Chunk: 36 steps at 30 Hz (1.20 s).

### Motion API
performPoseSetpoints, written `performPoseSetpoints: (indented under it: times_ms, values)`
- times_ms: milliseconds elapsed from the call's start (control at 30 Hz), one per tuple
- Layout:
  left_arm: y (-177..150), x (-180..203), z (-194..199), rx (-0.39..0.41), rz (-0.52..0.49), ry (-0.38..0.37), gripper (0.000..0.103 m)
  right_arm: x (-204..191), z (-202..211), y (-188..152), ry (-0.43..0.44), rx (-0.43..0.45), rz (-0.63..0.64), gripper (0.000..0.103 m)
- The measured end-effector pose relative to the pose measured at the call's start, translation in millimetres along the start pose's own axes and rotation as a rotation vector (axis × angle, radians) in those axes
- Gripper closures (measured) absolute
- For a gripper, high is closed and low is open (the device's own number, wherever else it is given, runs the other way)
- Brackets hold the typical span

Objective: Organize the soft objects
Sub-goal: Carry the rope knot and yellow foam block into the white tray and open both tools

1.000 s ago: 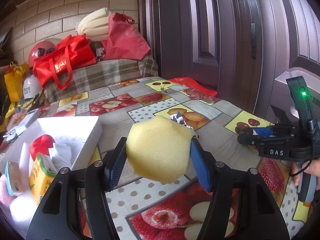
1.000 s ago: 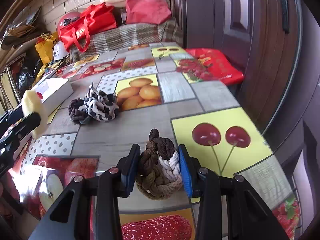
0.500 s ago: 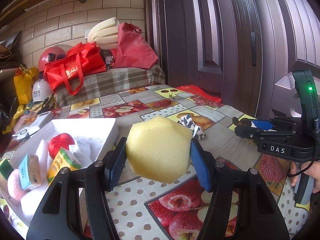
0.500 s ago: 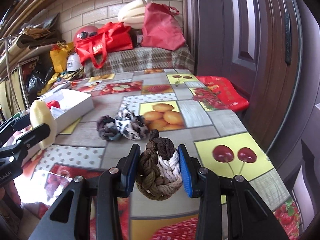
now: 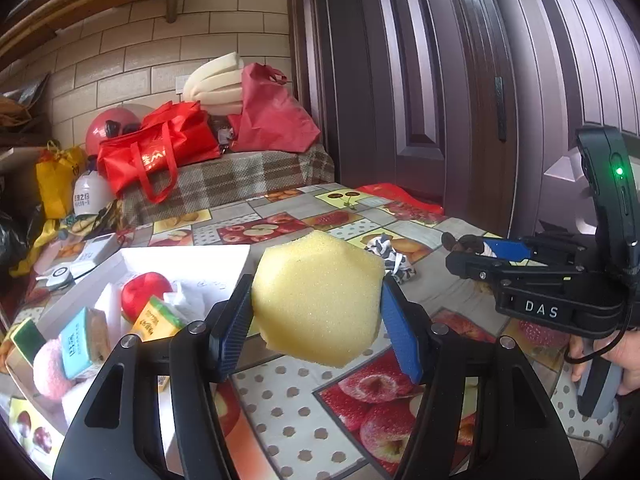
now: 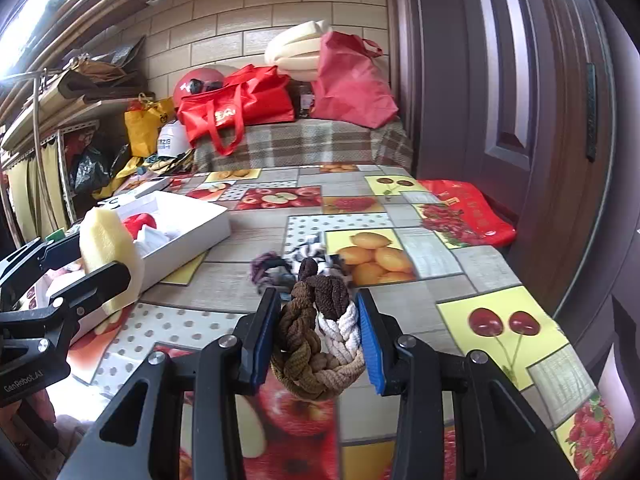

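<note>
Sponge (image 5: 316,300) over fruit-print tablecloth (image 5: 280,400), brick wall (image 5: 160,52), dark door (image 5: 420,80)

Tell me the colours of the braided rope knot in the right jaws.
Dark brown, tan and white; right wrist view shows it best.

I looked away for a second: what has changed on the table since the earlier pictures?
Both grippers have swung toward the white box, which now shows more of its contents. The left gripper still clamps the yellow sponge; the right gripper still clamps the braided rope knot. The patterned rope toy lies where it was.
</note>
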<state>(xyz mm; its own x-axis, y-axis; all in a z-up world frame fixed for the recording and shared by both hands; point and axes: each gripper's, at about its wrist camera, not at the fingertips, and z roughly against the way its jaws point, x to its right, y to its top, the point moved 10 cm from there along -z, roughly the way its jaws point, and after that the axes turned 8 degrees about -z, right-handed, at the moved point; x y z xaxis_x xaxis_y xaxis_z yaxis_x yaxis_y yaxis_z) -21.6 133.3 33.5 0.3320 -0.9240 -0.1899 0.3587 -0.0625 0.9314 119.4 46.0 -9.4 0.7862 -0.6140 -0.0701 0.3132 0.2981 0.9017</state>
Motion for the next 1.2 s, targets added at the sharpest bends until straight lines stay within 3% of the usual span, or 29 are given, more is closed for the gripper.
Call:
performPoseSetpoints:
  times_ms: [500, 1200]
  values:
    - [-18.5, -54.0, 29.4, 0.011, 0.033, 0.119, 0.041, -71.9, -13.0, -5.4, 0.093, 0.001, 0.073, 0.064]
    - [-54.3, -163.9, 54.6, -0.013, 0.210, 0.321, 0.041, -198.2, -30.4, -1.8, 0.286, 0.066, 0.148, 0.063]
